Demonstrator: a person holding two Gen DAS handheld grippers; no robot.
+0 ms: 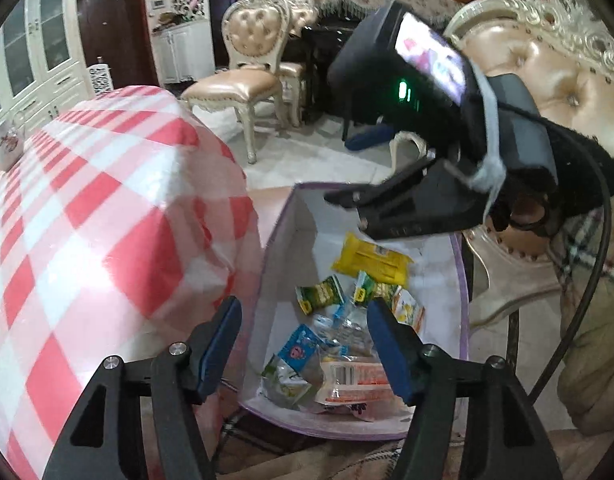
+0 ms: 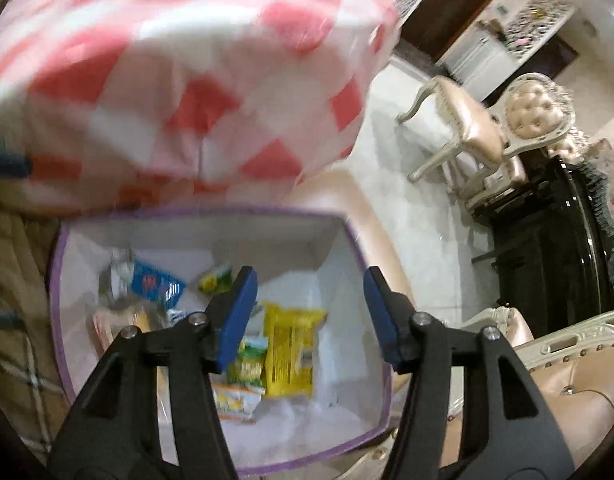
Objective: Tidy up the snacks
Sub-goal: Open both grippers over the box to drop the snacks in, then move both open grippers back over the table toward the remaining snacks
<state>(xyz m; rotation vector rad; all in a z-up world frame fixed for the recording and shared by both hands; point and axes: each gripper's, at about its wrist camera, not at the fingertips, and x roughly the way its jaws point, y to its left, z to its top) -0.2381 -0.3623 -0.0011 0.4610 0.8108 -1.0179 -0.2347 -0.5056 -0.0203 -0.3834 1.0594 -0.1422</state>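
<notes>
A white storage box with a purple rim stands beside the table and holds several snack packets. A yellow packet lies at its far side, with green packets and a blue one nearer. My left gripper is open and empty above the box. The right gripper hangs over the box's far end. In the right wrist view the right gripper is open and empty above the box, over the yellow packet.
A table with a red-and-white checked cloth stands close on the left of the box. Cream upholstered chairs stand behind on a pale tiled floor. A padded chair back is at the right, and a dark cabinet beyond.
</notes>
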